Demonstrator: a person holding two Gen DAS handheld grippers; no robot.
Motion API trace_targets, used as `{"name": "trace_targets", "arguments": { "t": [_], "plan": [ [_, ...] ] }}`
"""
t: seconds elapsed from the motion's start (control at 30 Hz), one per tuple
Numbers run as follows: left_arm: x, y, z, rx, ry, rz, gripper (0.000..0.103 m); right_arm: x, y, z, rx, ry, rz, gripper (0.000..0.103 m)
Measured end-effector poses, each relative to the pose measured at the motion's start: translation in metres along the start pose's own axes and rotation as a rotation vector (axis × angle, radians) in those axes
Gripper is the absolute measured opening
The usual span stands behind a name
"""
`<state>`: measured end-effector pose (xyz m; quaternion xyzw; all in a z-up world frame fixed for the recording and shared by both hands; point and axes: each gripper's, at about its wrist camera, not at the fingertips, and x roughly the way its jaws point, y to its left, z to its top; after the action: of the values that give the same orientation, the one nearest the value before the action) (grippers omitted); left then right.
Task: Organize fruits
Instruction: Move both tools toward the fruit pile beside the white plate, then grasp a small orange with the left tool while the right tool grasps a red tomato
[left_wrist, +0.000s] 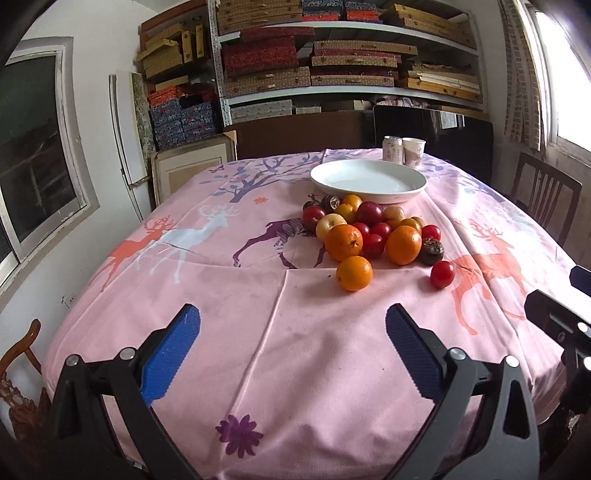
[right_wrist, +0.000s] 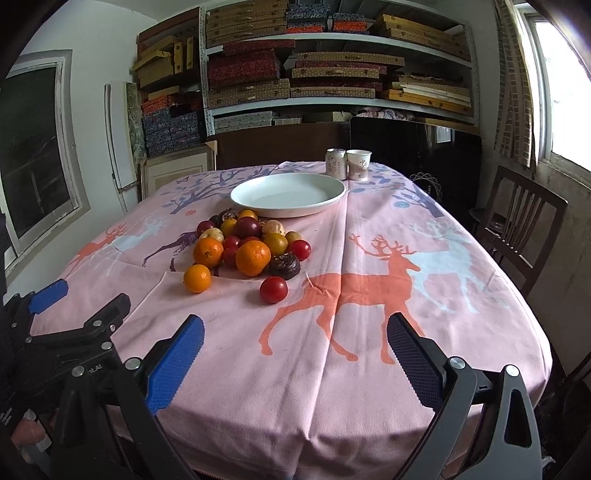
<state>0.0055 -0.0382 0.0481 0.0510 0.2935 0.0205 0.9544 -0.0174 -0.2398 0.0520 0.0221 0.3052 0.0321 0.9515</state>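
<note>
A heap of fruit (left_wrist: 373, 229) (right_wrist: 247, 240) lies on the pink deer-print tablecloth: oranges, red plums, yellow fruits and dark wrinkled ones. One orange (left_wrist: 354, 273) (right_wrist: 197, 278) and one red plum (left_wrist: 442, 274) (right_wrist: 273, 290) sit apart at the front. Behind the heap stands an empty white plate (left_wrist: 369, 180) (right_wrist: 288, 194). My left gripper (left_wrist: 293, 323) hangs open over the near cloth, short of the fruit. My right gripper (right_wrist: 295, 332) is open too, nearer than the plum and to its right. Both hold nothing.
A can (left_wrist: 392, 148) (right_wrist: 335, 161) and a paper cup (left_wrist: 413, 150) (right_wrist: 358, 164) stand behind the plate. Wooden chairs (right_wrist: 517, 225) (left_wrist: 543, 195) flank the table on the right. Shelves of boxes (left_wrist: 332, 55) fill the back wall. The left gripper's body (right_wrist: 74, 332) shows in the right wrist view.
</note>
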Motion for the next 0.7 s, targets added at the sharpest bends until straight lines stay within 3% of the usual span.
{"name": "trace_targets", "arguments": {
  "t": [0.13,0.27,0.37,0.47,0.63,0.7],
  "plan": [
    [0.046,0.003,0.009,-0.066,0.165,-0.181,0.099,0.042,-0.002,0.013,-0.032,0.069,-0.005,0.099],
    [0.085,-0.006,0.012,-0.016,0.252,-0.117,0.099,0.085,-0.008,0.022,-0.026,0.151,-0.004,0.099],
    [0.095,-0.016,0.019,0.042,0.229,-0.161,0.098,0.107,-0.008,0.022,-0.001,0.194,0.031,0.099],
    [0.109,-0.019,0.027,0.054,0.222,-0.135,0.098,0.12,-0.004,0.024,-0.007,0.218,0.022,0.099],
    [0.142,-0.024,0.03,0.044,0.36,-0.188,0.098,0.128,-0.004,0.031,0.002,0.224,0.02,0.099],
    [0.144,-0.025,0.031,0.047,0.358,-0.186,0.096,0.133,-0.003,0.033,-0.034,0.242,0.009,0.099]
  ]
}}
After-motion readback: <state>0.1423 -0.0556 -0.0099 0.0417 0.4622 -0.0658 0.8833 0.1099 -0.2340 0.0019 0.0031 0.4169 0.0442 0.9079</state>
